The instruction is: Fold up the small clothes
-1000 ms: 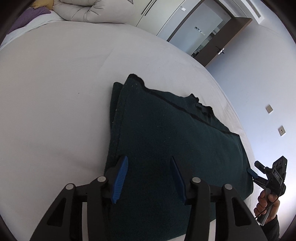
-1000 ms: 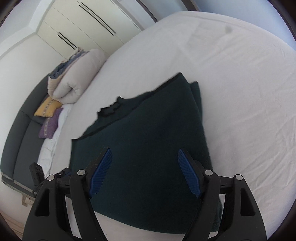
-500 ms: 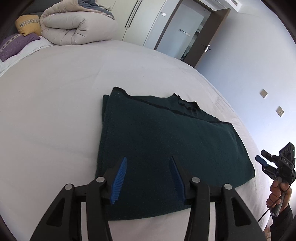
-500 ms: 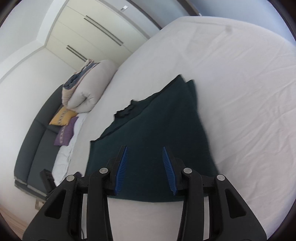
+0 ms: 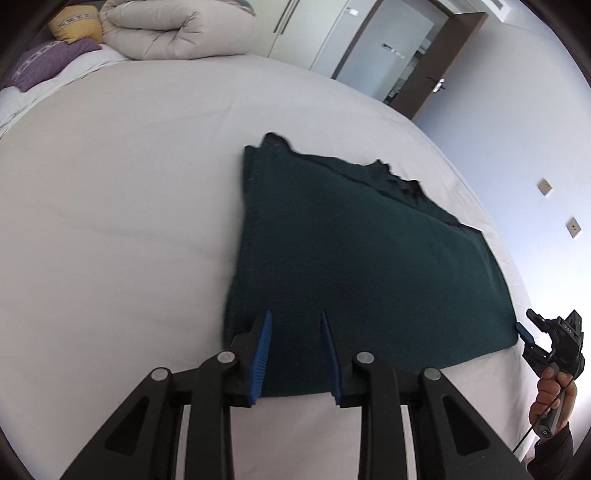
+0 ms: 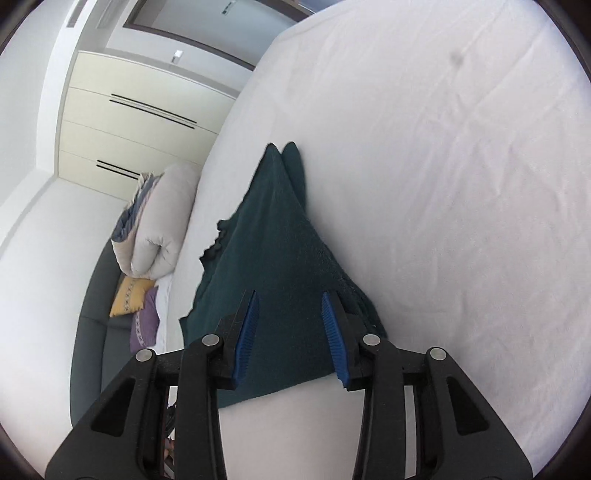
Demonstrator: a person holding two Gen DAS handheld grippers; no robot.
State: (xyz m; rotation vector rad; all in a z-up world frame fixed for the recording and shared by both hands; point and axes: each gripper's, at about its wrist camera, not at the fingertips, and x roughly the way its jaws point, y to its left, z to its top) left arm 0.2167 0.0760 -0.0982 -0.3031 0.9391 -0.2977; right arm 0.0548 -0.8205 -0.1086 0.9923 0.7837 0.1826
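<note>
Left wrist view
Garment: a dark green knitted sweater point(image 5: 354, 266), folded into a flat layered rectangle, lies on the white bed sheet point(image 5: 122, 221), its near hem close to the bed's near edge and its right side toward the bed's right edge.
Left gripper: the black two-finger left gripper point(image 5: 295, 350) with blue ribbed pads hangs over the near hem; its jaws have just been closing and stand a narrow way apart, with nothing pinched between them (the cloth shows behind the gap, not in it).
Right gripper: the black right gripper point(image 5: 526, 332), held by a hand point(image 5: 554, 395) in a dark sleeve, sits at the sweater's near right corner, one blue pad at the cloth's edge; whether it touches cannot be told.
Far corner: a rolled beige duvet point(image 5: 177, 29), a yellow cushion point(image 5: 75, 24) and a purple cushion point(image 5: 51, 62).

Right wrist view
Garment: the same sweater point(image 6: 273, 258) runs away from the camera, doubled layers showing at its far tip.
Right gripper: its pads point(image 6: 290, 332) stand partly apart over the near edge, gripping nothing; the jaws closed earlier in the past second.
Background: cream wardrobe doors point(image 6: 136, 122).
</note>
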